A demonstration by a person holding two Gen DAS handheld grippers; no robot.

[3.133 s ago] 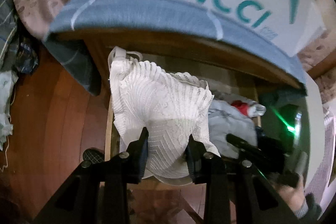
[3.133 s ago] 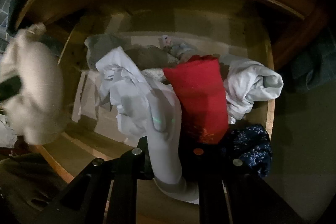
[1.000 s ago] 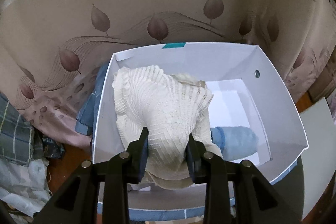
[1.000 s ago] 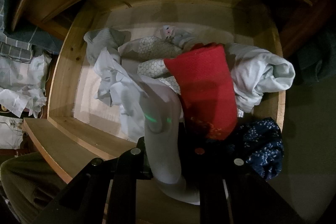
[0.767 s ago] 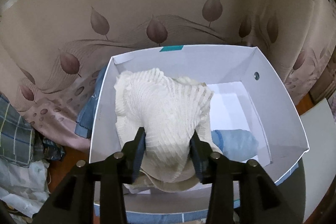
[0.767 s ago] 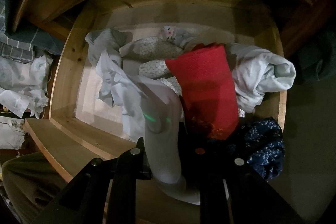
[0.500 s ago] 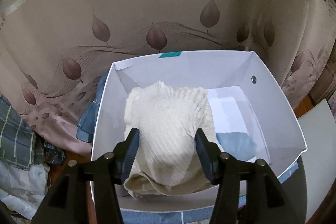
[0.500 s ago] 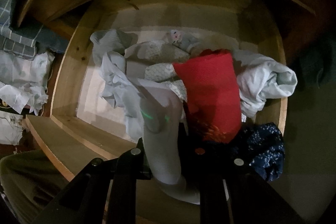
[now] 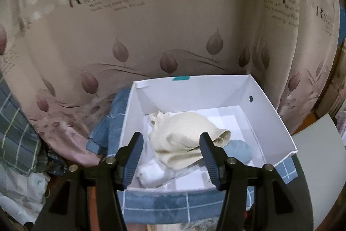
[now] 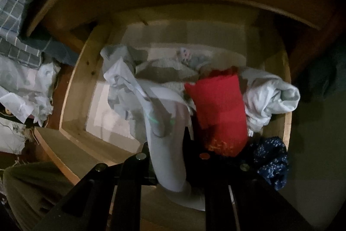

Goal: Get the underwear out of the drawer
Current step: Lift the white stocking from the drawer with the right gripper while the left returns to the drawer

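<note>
Underwear in cream (image 9: 183,133) lies released in the white box (image 9: 279,122) beneath the spread, empty left gripper (image 9: 170,151), while the right gripper (image 10: 170,157) stays clamped on a pale grey garment (image 10: 166,140) above the drawer (image 10: 73,79), where a red piece (image 10: 218,109) and others remain.

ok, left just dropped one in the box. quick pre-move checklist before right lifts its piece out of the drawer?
1. Left gripper free of cloth: ok, open, pads not touching the cream underwear.
2. Cream underwear fully inside the white box: ok, lying on the floor of the box, beside a blue piece.
3. Right gripper has a grip: ok, shut on the pale grey garment.
4. Grey garment free of the pile: cannot tell, its far end runs into the other white cloth.
5. Red garment clear of the lift: not ok, it sits right against the gripper.
6. Drawer open enough: ok.
</note>
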